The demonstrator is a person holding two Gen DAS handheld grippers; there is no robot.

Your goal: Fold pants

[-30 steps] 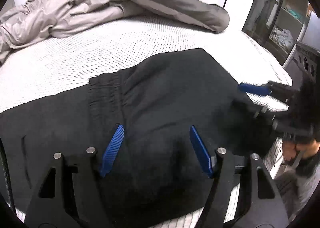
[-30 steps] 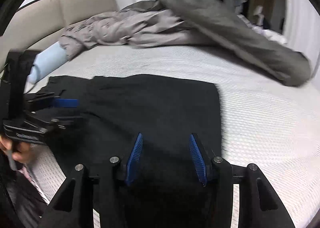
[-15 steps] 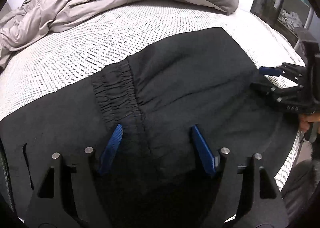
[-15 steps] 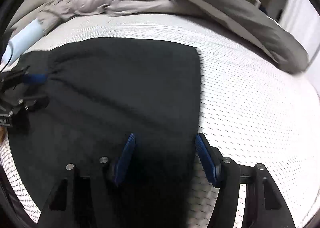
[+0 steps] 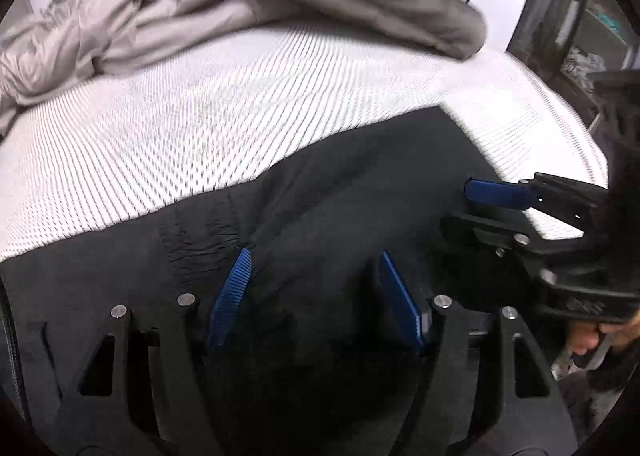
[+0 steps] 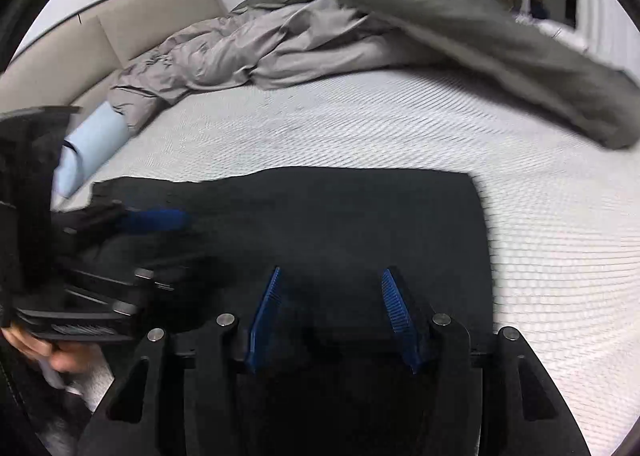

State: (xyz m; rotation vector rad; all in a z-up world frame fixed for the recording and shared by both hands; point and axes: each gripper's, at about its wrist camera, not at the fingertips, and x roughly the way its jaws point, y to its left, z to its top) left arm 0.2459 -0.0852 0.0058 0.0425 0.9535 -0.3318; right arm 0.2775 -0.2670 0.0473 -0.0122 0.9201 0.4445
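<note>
Black pants lie flat on the white mattress, folded into a wide dark panel with the gathered waistband near my left gripper. In the right wrist view the pants end in a straight edge at the right. My left gripper is open and hovers just above the cloth, empty. My right gripper is open above the pants' near edge, empty. Each gripper shows in the other's view: the right gripper at the right, the left gripper at the left.
A crumpled grey duvet lies across the far side of the bed. A light blue roll sits by the beige headboard. Dark shelving stands beyond the bed's right edge. The mattress edge is close on the right.
Both grippers have lifted and pulled back from the pants after dipping low over them half a second ago. Both stay open. The pants lie as before.
</note>
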